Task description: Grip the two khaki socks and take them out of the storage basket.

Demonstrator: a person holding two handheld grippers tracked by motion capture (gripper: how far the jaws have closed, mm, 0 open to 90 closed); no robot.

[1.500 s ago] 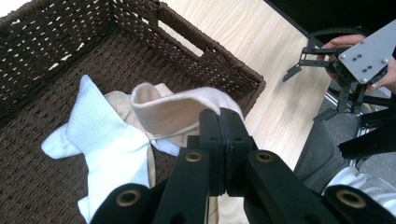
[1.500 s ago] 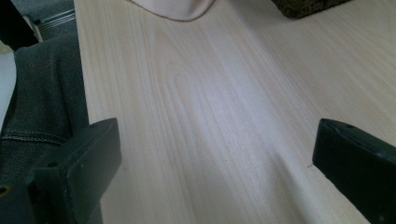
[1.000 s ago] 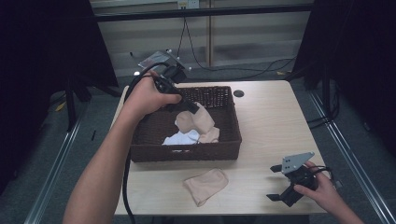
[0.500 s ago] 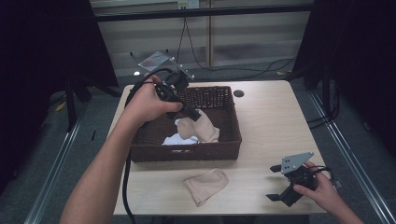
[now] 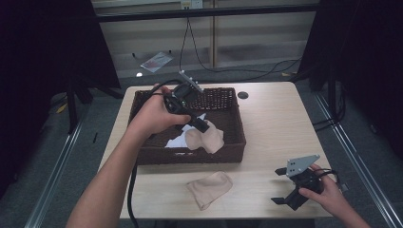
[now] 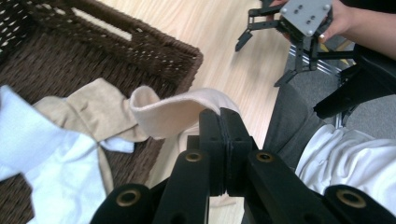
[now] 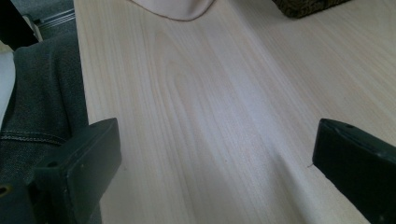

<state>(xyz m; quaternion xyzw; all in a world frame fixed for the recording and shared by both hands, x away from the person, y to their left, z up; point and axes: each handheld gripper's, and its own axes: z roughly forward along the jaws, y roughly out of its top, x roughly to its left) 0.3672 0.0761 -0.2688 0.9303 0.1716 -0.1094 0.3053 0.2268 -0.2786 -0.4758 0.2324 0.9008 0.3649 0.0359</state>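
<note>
Left gripper [image 5: 202, 127]: jaws clamped on pale sock [image 6: 177, 114], over basket's [image 5: 190, 156] near-right corner.
Sock's lie: hangs from the jaws toward the table's near edge.
Right gripper [image 5: 292, 197]: jaws apart, idle at near-right corner.

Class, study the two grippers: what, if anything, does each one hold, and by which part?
The left gripper is shut on the peach sock, pinching an edge of it above the basket. The right gripper is open and holds nothing.
</note>
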